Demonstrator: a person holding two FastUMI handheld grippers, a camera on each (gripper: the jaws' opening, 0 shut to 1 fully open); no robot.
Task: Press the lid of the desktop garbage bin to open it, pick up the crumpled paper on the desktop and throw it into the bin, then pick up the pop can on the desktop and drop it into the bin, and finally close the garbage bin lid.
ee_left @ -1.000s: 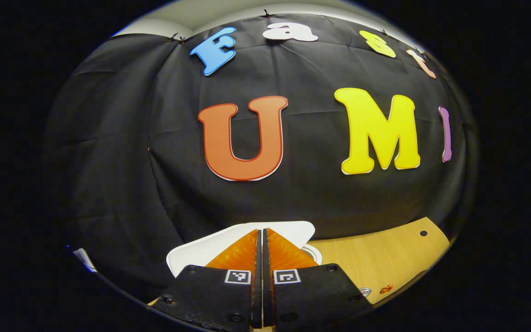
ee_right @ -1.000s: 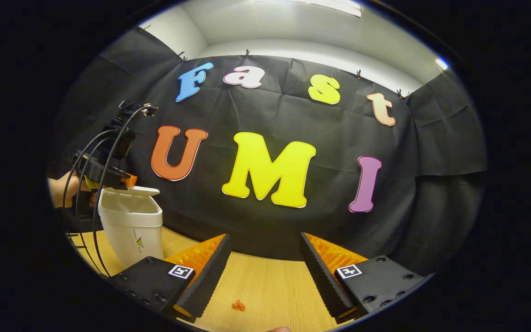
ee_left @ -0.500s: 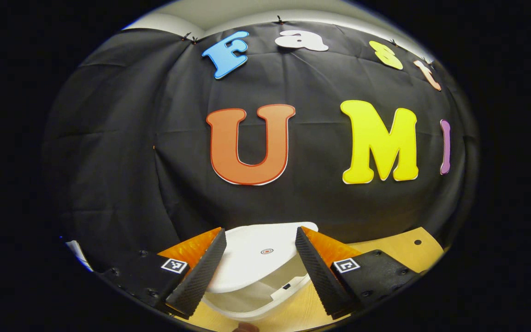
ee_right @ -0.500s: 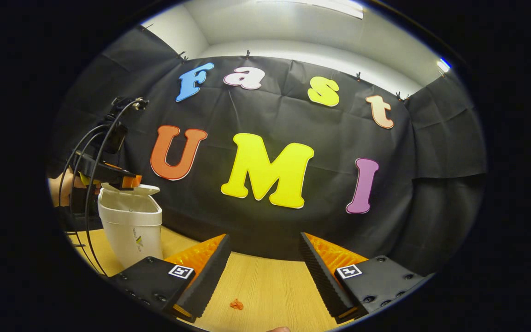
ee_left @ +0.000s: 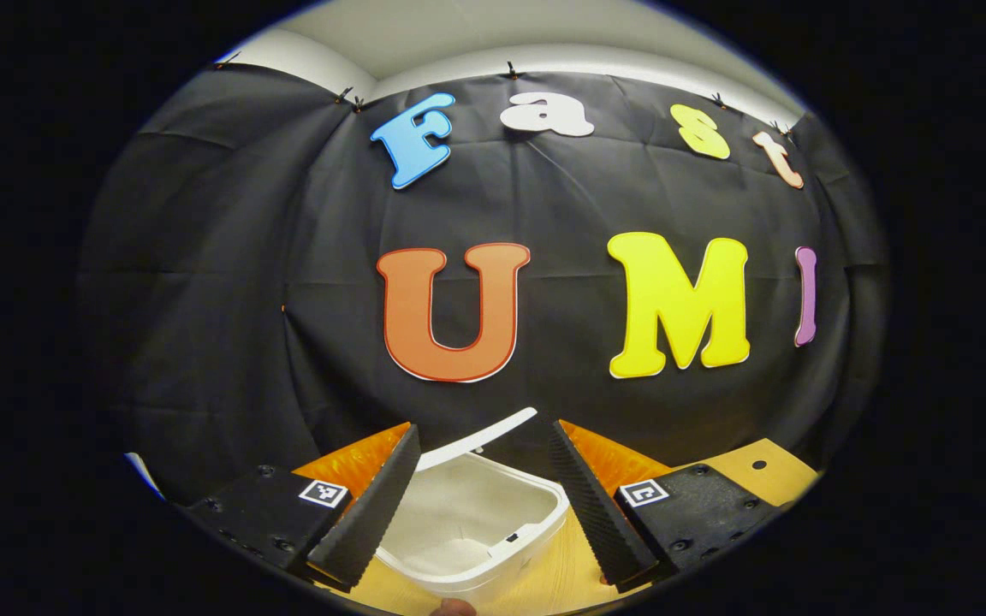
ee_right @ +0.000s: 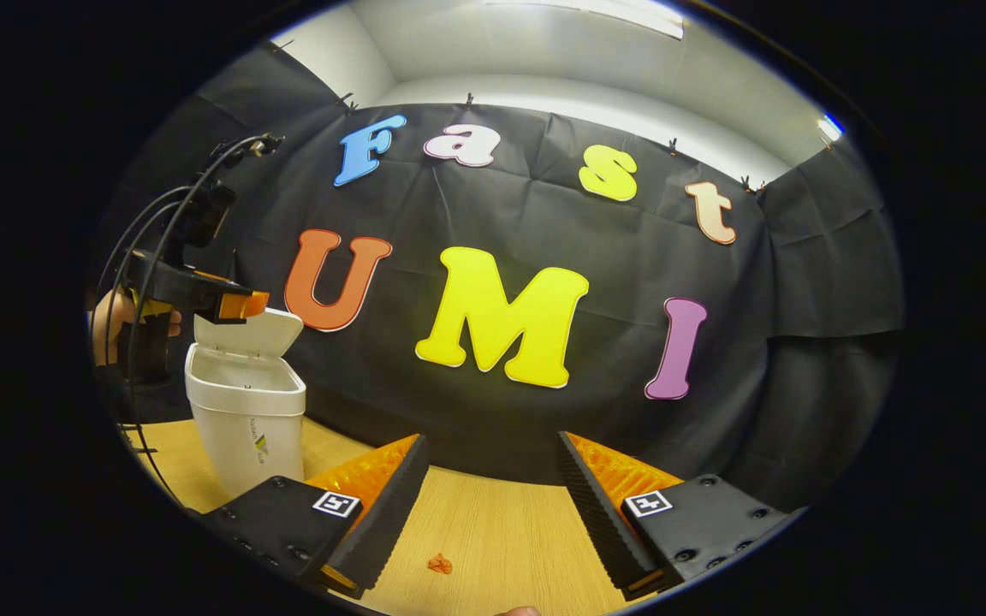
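A: Bin [ee_right: 245,411] is seen standing on the worktop [ee_right: 493,530] at the far left of the right gripper view, lid [ee_right: 255,332] tipped up and back. In the left gripper view the bin mouth [ee_left: 472,513] is seen open from above.

B: Left tongs?

A: Left tongs [ee_left: 480,488] are held above the open mouth, fingers spread apart, nothing between them, no contact with rim or lid visible. From the right gripper view the left tongs [ee_right: 236,304] are seen just over the lid edge; touching or not cannot be told.

B: Reason for that placement?

A: Judged as fitting a lid press, with the tongs held clear so the opening is left free.

B: Right tongs?

A: Right tongs [ee_right: 489,505] are held low over the worktop, spread wide, empty. A small orange scrap [ee_right: 439,563] is seen lying on the wood between the fingers, well apart from the bin; likely the crumpled paper, too small to confirm.
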